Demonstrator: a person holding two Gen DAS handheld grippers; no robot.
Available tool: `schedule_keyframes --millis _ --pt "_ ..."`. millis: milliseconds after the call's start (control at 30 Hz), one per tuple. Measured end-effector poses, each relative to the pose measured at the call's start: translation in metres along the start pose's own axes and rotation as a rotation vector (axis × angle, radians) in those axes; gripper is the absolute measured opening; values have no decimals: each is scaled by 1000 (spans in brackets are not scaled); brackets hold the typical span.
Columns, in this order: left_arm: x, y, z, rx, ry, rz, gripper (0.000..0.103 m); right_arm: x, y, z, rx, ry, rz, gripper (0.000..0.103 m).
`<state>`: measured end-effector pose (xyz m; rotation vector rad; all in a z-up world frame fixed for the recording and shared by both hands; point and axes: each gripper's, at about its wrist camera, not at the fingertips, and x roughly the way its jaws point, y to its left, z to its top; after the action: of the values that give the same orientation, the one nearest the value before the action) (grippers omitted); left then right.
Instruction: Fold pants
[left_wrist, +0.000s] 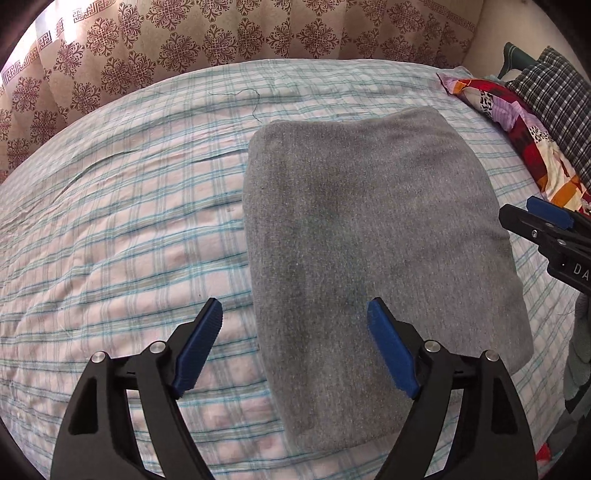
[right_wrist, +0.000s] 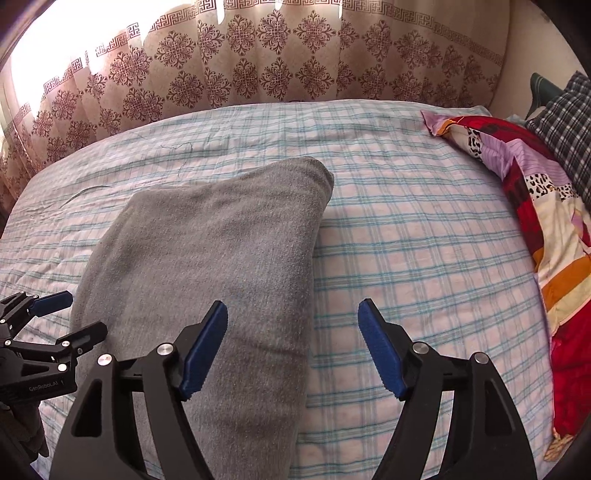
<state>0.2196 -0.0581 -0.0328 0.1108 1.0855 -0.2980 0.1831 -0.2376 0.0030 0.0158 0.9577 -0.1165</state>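
A home bedroom, shown by the bed under a plaid sheet (right_wrist: 406, 240), a patchwork pillow (right_wrist: 535, 221) and a checked cushion (right_wrist: 569, 122) at its head, and a patterned curtain (right_wrist: 277, 59) hanging just behind it

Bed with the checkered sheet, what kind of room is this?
Most likely a bedroom: a bed sheet covers a wide mattress, colourful pillows lie at one end, and a patterned curtain hangs behind.
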Motion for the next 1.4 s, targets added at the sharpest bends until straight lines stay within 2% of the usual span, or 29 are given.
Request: schedule_keyframes --millis 200,433,533,867,1233,1300,1400 --pt "-23 -12 -17 6 -54 34 96 -24 1 -14 -6 -16 -12 74" --pt "-51 -23 -26 3 -120 74 98 -47 3 -35 -16 -31 -27 76" --pt "-58 -27 -31 -3 -126 70 98 -56 2 -45 -14 -38 -20 81" --pt "-82 -43 -45 11 -153 60 100 -79 3 -66 -31 -56 -19 82" --pt "-97 -53 -51 29 -179 193 100 -98 3 -80 -28 -113 -17 94" --pt "-101 -53 -51 24 -187 199 100 -99 3 -81 -26 -117 -14 95" --pt "-105 -53 -50 13 -187 229 100 -101 7 -82 -41 -121 -44 97"
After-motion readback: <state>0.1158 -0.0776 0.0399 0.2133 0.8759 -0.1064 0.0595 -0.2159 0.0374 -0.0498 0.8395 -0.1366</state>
